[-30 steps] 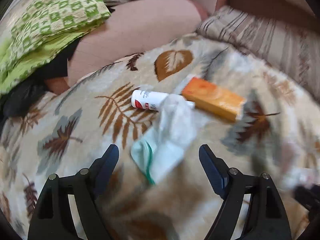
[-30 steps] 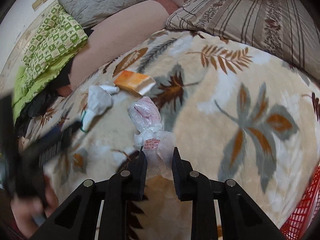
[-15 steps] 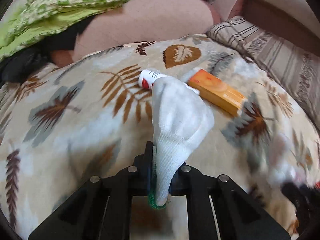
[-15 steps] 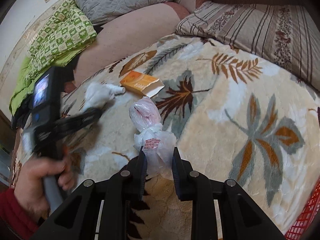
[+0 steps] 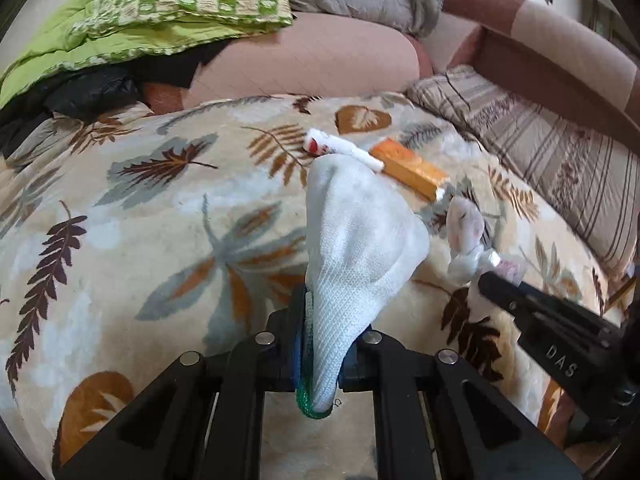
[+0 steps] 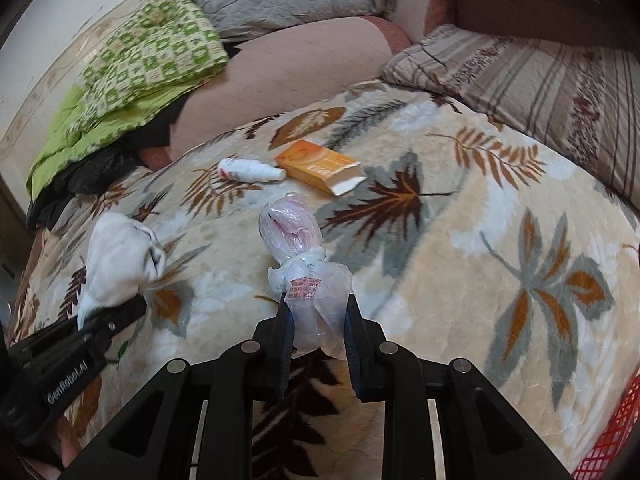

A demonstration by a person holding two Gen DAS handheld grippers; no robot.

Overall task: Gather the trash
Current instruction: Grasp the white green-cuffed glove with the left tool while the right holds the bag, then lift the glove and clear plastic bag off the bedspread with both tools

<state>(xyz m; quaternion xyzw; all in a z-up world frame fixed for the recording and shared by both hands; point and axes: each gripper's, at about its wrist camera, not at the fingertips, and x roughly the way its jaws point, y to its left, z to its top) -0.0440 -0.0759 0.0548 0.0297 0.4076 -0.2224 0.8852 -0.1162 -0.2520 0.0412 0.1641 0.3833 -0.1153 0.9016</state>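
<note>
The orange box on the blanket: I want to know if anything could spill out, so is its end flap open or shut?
Open. In the right wrist view the orange box lies flat on the blanket, its near end flap folded out, showing white inside. Contents: cannot tell.

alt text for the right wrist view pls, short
The right gripper is shut on a knotted clear plastic bag above a leaf-print blanket. At left, the left gripper holds a white glove; farther back lie a white bottle and an orange box.
</note>
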